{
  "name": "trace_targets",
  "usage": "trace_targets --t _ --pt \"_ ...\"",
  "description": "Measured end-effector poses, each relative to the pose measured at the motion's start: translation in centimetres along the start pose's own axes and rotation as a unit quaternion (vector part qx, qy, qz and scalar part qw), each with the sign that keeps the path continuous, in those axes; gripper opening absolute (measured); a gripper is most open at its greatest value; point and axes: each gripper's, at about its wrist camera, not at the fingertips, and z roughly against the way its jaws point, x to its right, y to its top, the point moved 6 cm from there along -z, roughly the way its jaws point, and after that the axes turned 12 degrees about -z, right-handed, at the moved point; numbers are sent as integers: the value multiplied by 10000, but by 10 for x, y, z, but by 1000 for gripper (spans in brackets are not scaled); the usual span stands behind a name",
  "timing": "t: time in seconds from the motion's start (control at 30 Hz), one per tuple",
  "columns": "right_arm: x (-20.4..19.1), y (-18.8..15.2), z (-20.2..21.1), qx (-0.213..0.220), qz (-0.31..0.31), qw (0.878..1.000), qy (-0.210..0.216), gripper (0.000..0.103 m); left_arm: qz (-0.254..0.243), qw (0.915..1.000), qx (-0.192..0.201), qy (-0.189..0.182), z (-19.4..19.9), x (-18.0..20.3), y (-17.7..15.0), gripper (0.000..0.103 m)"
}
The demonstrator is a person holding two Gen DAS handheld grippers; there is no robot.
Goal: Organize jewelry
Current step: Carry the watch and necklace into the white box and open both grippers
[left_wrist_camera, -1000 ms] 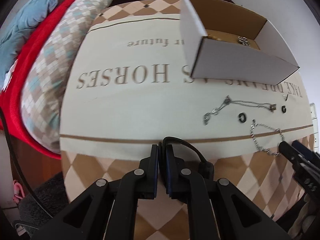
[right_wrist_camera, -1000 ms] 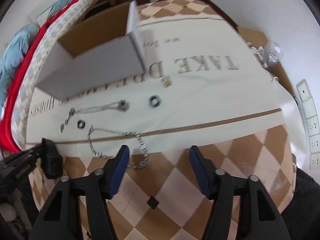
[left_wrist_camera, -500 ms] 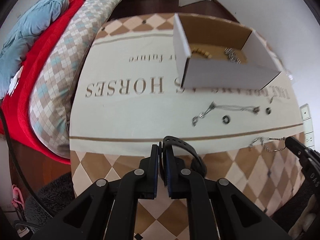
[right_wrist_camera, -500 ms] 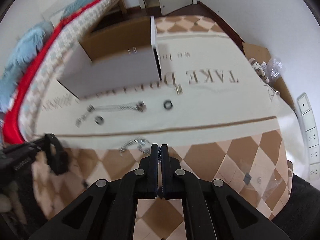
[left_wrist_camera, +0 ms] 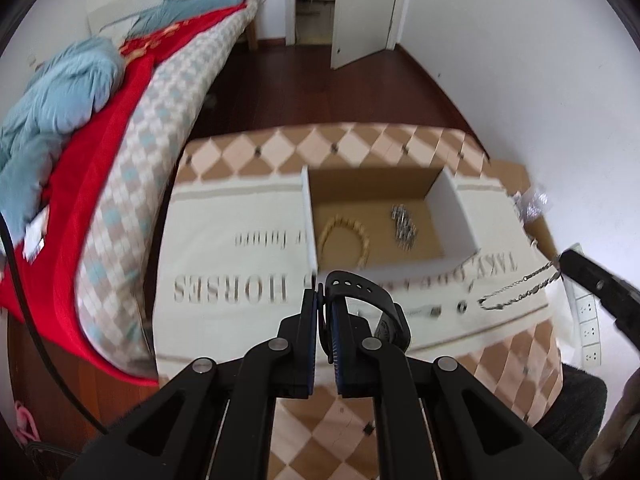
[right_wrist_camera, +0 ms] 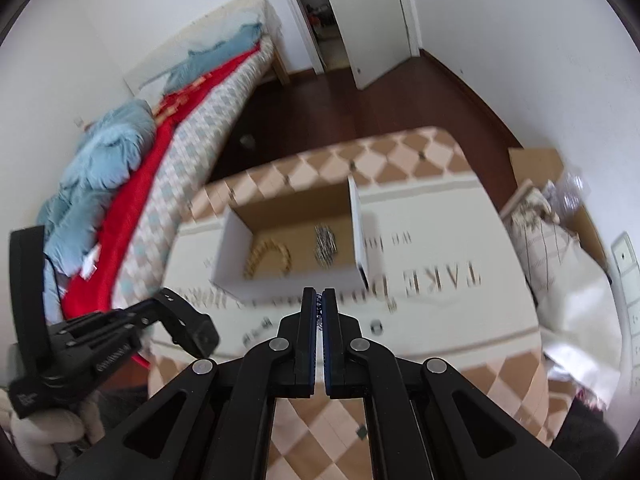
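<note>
Black watch strap [left_wrist_camera: 360, 286] sits clenched in the left gripper [left_wrist_camera: 324, 304] above the tablecloth [left_wrist_camera: 240, 280], short of the cardboard box [left_wrist_camera: 456, 204]; from the right wrist, the right gripper [right_wrist_camera: 319, 300] pinches a silver chain [right_wrist_camera: 318, 312] before that box, which holds 2 pieces.

I log a white-walled box [left_wrist_camera: 460, 216] with a brown cardboard floor, a pale gold bead bracelet [left_wrist_camera: 344, 236] and a silver chain [left_wrist_camera: 516, 292]. I note the cream tablecloth [left_wrist_camera: 240, 264] with tan diamond checks and grey-brown lettering, a black watch strap [left_wrist_camera: 360, 284], a red blanket [left_wrist_camera: 100, 152] and a light blue quilt [left_wrist_camera: 52, 92].
</note>
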Motion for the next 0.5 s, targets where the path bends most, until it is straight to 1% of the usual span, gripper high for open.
trace_targets --t 0.13,0.23,0.37,0.5 --pt "-14 34 2 90 99 9998 147 2 -185 9996 171 119 1 -5 37 4" --pt "-23 53 -8 43 218 9996 162 2 -288 9994 177 120 -6 -7 58 4" --pt "-32 68 -36 -150 377 9991 73 2 -391 9992 28 89 -29 -10 82 4" --pt "-35 76 -72 -355 434 9984 -73 2 -458 9987 -212 -5 -58 -9 91 4"
